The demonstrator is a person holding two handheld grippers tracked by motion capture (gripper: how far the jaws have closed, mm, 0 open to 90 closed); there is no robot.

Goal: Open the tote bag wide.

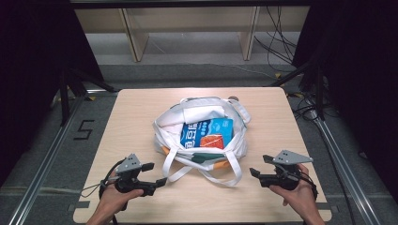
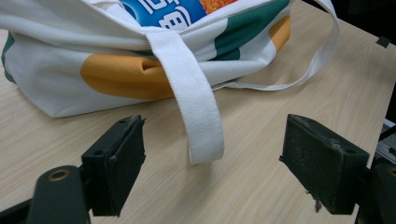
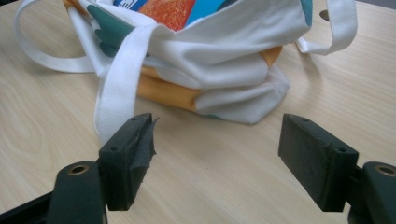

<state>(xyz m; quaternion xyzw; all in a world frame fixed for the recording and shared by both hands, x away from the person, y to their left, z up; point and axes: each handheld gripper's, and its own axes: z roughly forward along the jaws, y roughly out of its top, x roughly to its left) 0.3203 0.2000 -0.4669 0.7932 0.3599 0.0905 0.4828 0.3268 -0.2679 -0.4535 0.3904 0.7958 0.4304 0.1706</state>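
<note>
We see a white cloth tote bag (image 1: 202, 136) lying open at the centre of the light wooden table (image 1: 131, 117), with orange and green patches on its near side. Inside it sits a blue packet (image 1: 209, 132) with white lettering and an orange panel. A long white strap (image 1: 206, 174) loops out of the bag toward six o'clock and rests on the tabletop.

Our left gripper (image 1: 158, 174) sits at about seven o'clock from the bag, held in the left hand (image 1: 117, 194), its tips just beside the strap loop. In the left gripper view its jaws stand wide apart and hold nothing; a fold of the strap (image 2: 196, 100) hangs off the bag and ends between them, touching neither pad.

Our right gripper (image 1: 259, 165) sits at about four o'clock from the bag, held in the right hand (image 1: 300, 197), clear of the cloth. In the right gripper view its jaws are likewise spread wide and empty, with the bag (image 3: 224, 60) beyond them and a strap (image 3: 116, 88) running down just behind the left-side pad (image 3: 128, 156), whose facing looks torn at its edge.
</note>
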